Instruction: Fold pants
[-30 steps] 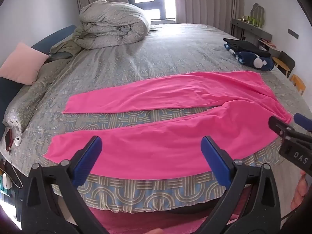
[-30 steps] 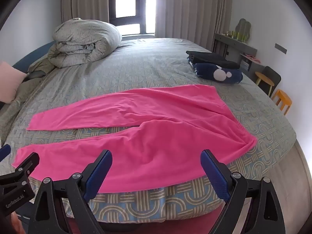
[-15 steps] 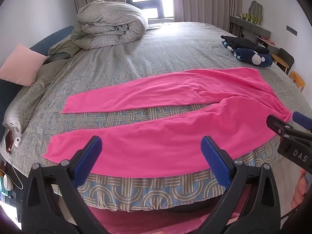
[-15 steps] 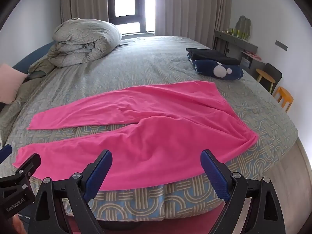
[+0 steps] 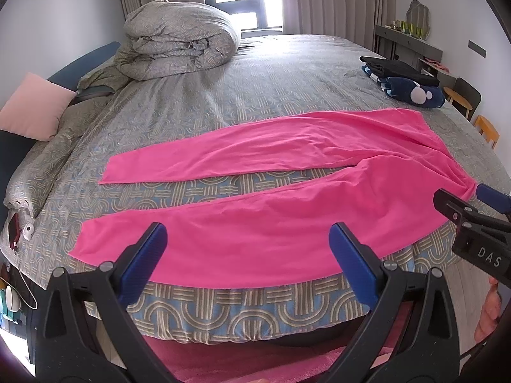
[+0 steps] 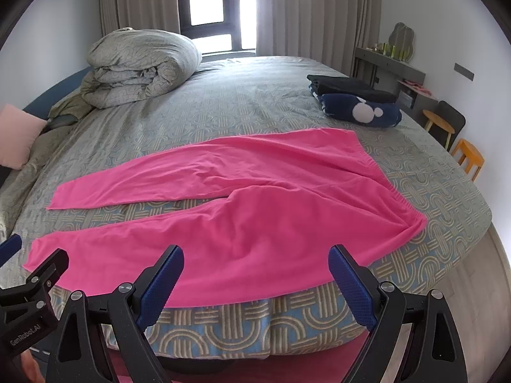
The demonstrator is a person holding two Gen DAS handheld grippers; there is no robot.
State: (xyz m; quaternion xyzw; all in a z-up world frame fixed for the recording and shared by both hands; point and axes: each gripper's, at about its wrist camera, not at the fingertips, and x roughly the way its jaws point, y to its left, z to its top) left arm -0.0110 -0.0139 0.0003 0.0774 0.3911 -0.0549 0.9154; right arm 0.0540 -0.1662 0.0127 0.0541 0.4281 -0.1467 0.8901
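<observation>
Pants flat on the bed, both tongs off the cloth.

I've got the pink pants (image 5: pixel 271 214) spread across the middle of the frame on the bed (image 5: pixel 287 73), legs to the left, waistband right, near leg along the bed's front edge. My left tongs (image 5: pixel 246 255) and right tongs (image 6: pixel 255 274) hang released, low in frame, gripping nothing.

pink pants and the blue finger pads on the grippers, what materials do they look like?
Pink pants: looks like a soft matte knit, maybe cotton jersey; it lies limp with shallow wrinkles and a gathered waistband. Exact fibre can't be told.

Blue finger pads: seemingly rubber or a soft plastic, matte, with a fine gridded grip texture, mounted on black hard-plastic arms of the right gripper.
</observation>
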